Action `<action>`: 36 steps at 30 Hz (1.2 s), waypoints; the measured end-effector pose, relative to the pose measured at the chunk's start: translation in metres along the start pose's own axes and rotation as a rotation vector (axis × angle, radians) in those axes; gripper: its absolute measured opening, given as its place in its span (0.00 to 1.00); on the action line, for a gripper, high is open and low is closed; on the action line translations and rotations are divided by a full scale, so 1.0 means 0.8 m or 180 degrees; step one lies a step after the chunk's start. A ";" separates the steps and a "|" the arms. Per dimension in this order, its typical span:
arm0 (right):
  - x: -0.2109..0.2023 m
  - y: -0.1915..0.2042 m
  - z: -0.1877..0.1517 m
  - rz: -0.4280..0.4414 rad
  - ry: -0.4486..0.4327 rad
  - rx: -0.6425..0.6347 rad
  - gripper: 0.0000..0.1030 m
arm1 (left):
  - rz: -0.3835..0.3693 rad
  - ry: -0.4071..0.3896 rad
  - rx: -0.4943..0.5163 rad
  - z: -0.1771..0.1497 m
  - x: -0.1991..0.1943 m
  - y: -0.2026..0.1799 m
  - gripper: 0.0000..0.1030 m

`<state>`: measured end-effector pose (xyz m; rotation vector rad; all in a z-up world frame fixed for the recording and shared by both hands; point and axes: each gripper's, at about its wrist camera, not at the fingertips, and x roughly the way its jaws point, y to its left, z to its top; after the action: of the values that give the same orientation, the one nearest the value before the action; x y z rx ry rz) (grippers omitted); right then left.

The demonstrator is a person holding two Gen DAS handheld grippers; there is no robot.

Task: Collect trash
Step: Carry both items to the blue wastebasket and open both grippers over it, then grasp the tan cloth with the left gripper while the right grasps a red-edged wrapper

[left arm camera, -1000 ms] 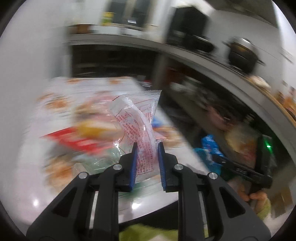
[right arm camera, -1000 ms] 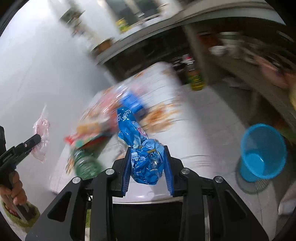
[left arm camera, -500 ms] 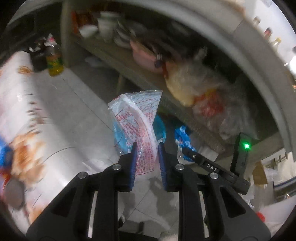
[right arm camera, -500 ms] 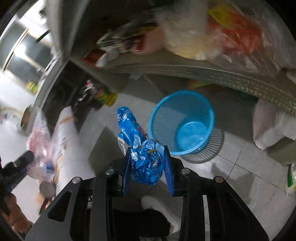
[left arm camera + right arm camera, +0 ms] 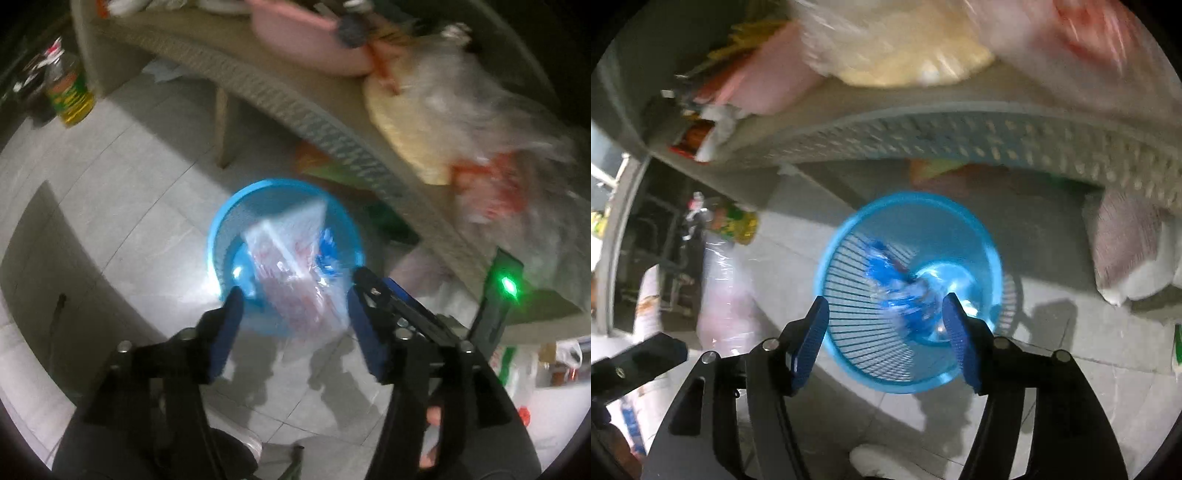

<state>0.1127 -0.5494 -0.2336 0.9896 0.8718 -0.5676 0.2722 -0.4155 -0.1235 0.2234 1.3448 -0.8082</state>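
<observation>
While we hold both tools over the round blue plastic basket with slotted sides (image 5: 908, 291), their jaws are opening so the trash can drop in. Our left gripper (image 5: 291, 328) has its blue pads spread apart, and the clear plastic bag with red print (image 5: 291, 273) sits between them but no pad presses on it; it looks blurry, so we think it is falling. It hangs right over the basket's mouth, at about 12 o'clock from the pads. Our right gripper (image 5: 886, 332) is also spread wide and holds nothing. The crumpled blue snack wrapper (image 5: 897, 288) is already down inside the basket, near the middle, just past the pads at 12 o'clock. We point both tools down so the trash falls straight in and does not land on the grey tile floor (image 5: 122, 177). Behind the basket, at 12 o'clock, runs a grey woven shelf (image 5: 923, 129) with bags on it. A bottle of yellow oil (image 5: 70, 96) stands on the floor at 10 o'clock in the left view.
</observation>
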 end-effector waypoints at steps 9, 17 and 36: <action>-0.017 -0.026 -0.040 -0.0073 0.0064 -0.0044 0.63 | 0.0000 -0.0190 0.0110 -0.019 -0.031 0.003 0.66; -0.095 0.027 -0.059 -0.0117 -0.0220 -0.0782 0.80 | -0.0171 -0.0876 0.0177 -0.079 -0.158 -0.002 0.75; -0.248 0.311 -0.208 0.0590 -0.1033 -0.3041 0.94 | 0.0582 -0.2350 -0.0810 -0.379 -0.443 0.194 0.81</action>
<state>0.1309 -0.2823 0.0062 0.0932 0.6304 -0.0970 0.1326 0.0089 0.0813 -0.1470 0.7017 -0.4809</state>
